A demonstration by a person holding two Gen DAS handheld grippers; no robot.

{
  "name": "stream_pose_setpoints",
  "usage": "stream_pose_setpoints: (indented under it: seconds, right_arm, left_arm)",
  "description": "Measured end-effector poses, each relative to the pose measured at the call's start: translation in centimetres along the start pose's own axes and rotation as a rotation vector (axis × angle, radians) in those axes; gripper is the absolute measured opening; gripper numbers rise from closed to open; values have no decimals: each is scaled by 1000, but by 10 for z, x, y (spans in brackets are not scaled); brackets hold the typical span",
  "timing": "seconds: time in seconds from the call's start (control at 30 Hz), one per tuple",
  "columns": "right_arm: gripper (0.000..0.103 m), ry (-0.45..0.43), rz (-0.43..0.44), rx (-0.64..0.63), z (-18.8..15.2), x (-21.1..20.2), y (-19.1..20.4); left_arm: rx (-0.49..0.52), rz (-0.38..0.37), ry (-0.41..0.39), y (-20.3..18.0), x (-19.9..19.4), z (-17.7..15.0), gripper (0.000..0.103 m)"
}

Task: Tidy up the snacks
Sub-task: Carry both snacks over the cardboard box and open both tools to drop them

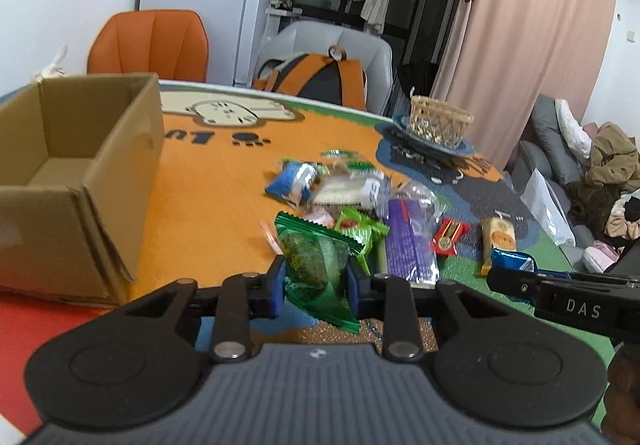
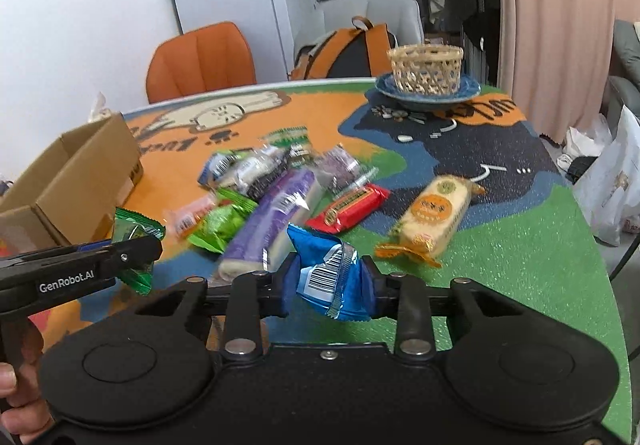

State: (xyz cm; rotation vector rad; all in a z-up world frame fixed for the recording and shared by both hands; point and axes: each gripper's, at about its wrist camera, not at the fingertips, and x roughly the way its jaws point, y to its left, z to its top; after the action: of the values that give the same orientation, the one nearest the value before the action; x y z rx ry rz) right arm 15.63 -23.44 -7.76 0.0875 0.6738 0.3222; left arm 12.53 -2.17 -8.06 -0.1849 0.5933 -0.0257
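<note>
Both tools are clenched on snacks: the left tool [image 1: 316, 277] grips a green packet [image 1: 314, 265] between its blue pads, held above the desk edge, and the right tool [image 2: 332, 279] pinches a blue packet [image 2: 332, 273] with a barcode facing the camera. Each tool shows in the other's view, the left one at the left edge of the right wrist view, the right one [image 1: 516, 277] at the right edge of the left wrist view.

Behind the desk, the room has a white wall, a pink curtain [image 1: 532, 37], a dark open closet with hanging clothes, an orange chair [image 1: 150, 45] and a grey chair carrying an orange backpack [image 1: 316, 75]. A sofa piled with clothes [image 1: 600, 181] sits to the right.

Covering the desk is a mat [image 2: 500, 245] printed in orange, green and dark blue, with a cartoon cat. An open cardboard box [image 1: 72, 181] stands on its left side, nothing visible inside it. At the far right, a woven basket [image 2: 426, 69] rests on a blue plate [image 2: 472, 89].

Mid-desk lies a loose heap of snacks: a long purple pack [image 2: 272, 217], a yellow bar [image 2: 434, 217] apart to the right, a red pack [image 2: 348, 207] between them, a small green packet [image 2: 220, 225], and several blurred wrappers beyond.
</note>
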Motion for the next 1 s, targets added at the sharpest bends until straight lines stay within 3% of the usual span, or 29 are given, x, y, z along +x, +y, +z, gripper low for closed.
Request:
stream_pose_setpoints:
  seconds: [0.5, 1.0]
  right_arm:
    - [32, -101, 85, -44, 26, -19, 50]
    - [32, -148, 168, -114, 53, -13, 115]
  left_arm:
    - [-41, 60, -145, 38, -59, 34, 29]
    - [-116, 137, -211, 100, -78, 58, 29]
